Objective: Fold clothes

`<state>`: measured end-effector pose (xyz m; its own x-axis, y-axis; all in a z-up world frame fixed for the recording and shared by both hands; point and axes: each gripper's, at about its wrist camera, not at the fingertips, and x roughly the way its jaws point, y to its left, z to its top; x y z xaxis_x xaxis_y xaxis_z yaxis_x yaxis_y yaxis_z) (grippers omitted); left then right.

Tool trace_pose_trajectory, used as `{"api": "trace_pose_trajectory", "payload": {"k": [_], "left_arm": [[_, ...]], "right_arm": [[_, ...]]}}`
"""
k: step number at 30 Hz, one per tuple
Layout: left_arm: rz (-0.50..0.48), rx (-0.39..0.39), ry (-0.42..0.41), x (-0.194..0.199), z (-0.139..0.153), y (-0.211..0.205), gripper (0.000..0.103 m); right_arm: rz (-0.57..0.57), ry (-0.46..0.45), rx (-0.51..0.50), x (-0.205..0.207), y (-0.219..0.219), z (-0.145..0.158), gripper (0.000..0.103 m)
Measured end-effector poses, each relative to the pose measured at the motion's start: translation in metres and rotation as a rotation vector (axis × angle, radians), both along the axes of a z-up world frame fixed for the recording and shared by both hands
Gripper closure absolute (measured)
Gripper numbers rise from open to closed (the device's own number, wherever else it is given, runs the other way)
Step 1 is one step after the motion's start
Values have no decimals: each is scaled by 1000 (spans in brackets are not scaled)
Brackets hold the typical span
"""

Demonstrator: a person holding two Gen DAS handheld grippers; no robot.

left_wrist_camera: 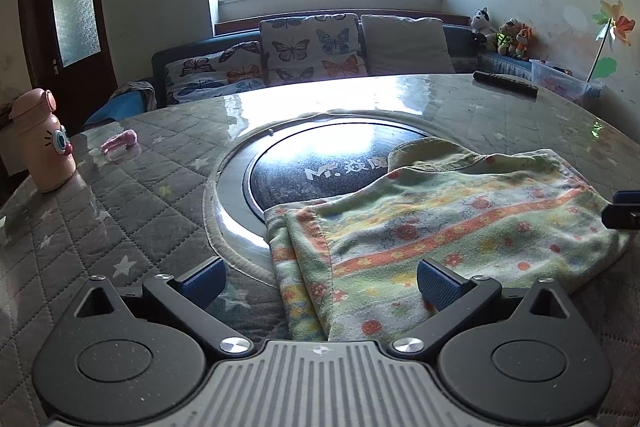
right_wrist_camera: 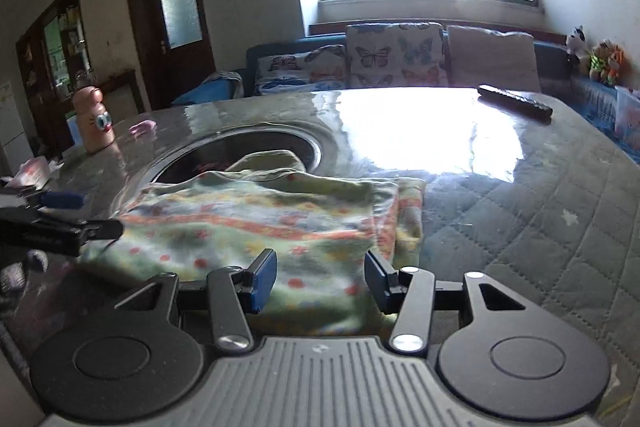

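both tongs, left tongs (left_wrist_camera: 320, 281) and right tongs (right_wrist_camera: 320, 281), agape above folded garment (left_wrist_camera: 440, 227)

A folded floral green garment (left_wrist_camera: 432, 227) lies flat, partly overlapping the dark round inset.

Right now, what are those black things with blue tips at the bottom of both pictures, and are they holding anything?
They are grabbing tools a person holds, one per hand, each with a camera looking along its two fingers. One picture comes from the left hand-held gripper, the other from the right hand-held gripper. Both are open and hold nothing. In front of them a partly folded flowery cloth lies on the round table. A pink bottle and a remote control sit there too.
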<state>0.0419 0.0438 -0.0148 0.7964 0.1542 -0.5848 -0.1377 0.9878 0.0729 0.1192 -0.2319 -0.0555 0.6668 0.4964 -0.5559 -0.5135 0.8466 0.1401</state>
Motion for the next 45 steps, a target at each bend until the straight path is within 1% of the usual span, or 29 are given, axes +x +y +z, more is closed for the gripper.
{"api": "trace_pose_trajectory", "payload": {"k": [3, 6, 8, 14, 16, 21, 25, 30, 35, 39, 43, 45], "left_arm": [[6, 2, 4, 0, -1, 1, 0], [14, 4, 8, 1, -1, 4, 0], [20, 1, 9, 2, -1, 5, 0], [24, -2, 16, 3, -2, 6, 0], [27, -3, 15, 3, -2, 7, 0], [33, -8, 12, 3, -1, 11, 0], [37, -14, 9, 2, -1, 14, 0], [49, -24, 6, 3, -1, 17, 0], [48, -38, 8, 2, 1, 19, 0], [39, -66, 11, 0, 3, 23, 0], [21, -93, 14, -2, 4, 24, 2], [18, -93, 18, -3, 3, 24, 3]], "right_arm": [[-30, 33, -20, 10, -3, -10, 54], [-19, 28, -12, 11, -2, -4, 54], [0, 1, -16, 13, 3, 3, 54], [84, 2, -12, 27, 38, 6, 54], [138, -5, -31, 30, 58, 5, 54], [206, -16, -90, 35, 91, -2, 54], [216, -33, -124, 35, 99, -1, 54], [199, -42, -123, 48, 105, 6, 54], [174, 13, -133, 69, 112, -6, 54], [177, -3, -134, 71, 112, -3, 54], [175, 20, -136, 79, 113, -6, 54], [170, 27, -133, 82, 113, -7, 54]]}}
